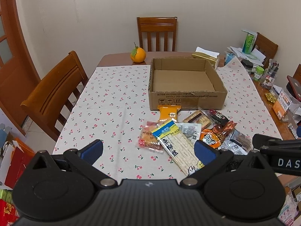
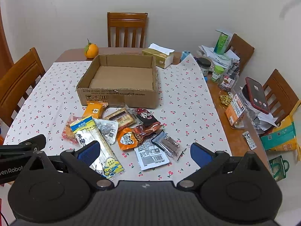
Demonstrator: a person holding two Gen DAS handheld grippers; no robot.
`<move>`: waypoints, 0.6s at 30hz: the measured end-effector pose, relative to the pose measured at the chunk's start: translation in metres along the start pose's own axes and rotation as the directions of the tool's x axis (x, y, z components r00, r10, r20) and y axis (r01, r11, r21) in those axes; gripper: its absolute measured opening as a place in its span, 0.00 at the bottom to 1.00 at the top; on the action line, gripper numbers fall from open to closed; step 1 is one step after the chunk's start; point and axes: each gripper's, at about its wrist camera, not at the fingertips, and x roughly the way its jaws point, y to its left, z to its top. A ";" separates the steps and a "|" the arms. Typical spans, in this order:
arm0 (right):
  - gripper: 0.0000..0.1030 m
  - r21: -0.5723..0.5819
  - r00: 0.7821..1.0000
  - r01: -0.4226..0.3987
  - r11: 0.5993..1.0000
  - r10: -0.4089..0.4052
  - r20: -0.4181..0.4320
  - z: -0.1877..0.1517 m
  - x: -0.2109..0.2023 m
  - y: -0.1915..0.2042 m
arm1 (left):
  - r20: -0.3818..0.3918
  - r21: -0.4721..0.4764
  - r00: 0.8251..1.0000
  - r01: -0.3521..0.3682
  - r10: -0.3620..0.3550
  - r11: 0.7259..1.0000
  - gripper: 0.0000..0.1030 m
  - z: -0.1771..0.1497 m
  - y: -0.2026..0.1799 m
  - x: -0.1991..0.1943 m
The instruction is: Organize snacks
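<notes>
Starting from the pile's near edge looks best: take the long fish-strip packet (image 2: 97,146) first, pinching across its narrow width, then drop it flat into the empty cardboard box (image 2: 120,79) just behind the snacks. Left gripper (image 1: 148,151) and right gripper (image 2: 144,151) both hang released, jaws wide, holding nothing. The packet's near end lies under the right gripper's left finger (image 2: 88,151); the rest of the snack pile (image 2: 143,130) sits between the grippers and the box.

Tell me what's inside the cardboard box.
The cardboard box holds no snacks; only its bare brown floor shows. The strip of floor just behind the near wall is hidden in both views. All the packets, like the long fish-strip packet, lie outside on the cloth.
</notes>
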 end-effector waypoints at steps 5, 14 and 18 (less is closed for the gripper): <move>1.00 0.012 1.000 0.015 1.000 -0.015 -0.001 0.000 0.000 0.000 | 0.003 0.012 1.000 0.015 -0.015 1.000 0.99 0.002 0.001 0.003; 1.00 0.021 1.000 0.028 0.999 -0.028 -0.003 0.002 0.002 0.001 | -0.001 0.018 1.000 0.026 -0.026 0.999 0.99 0.004 0.000 0.007; 1.00 0.021 0.999 0.032 0.999 -0.032 -0.003 0.002 0.003 0.001 | -0.003 0.016 1.000 0.027 -0.027 1.000 0.99 0.005 0.000 0.009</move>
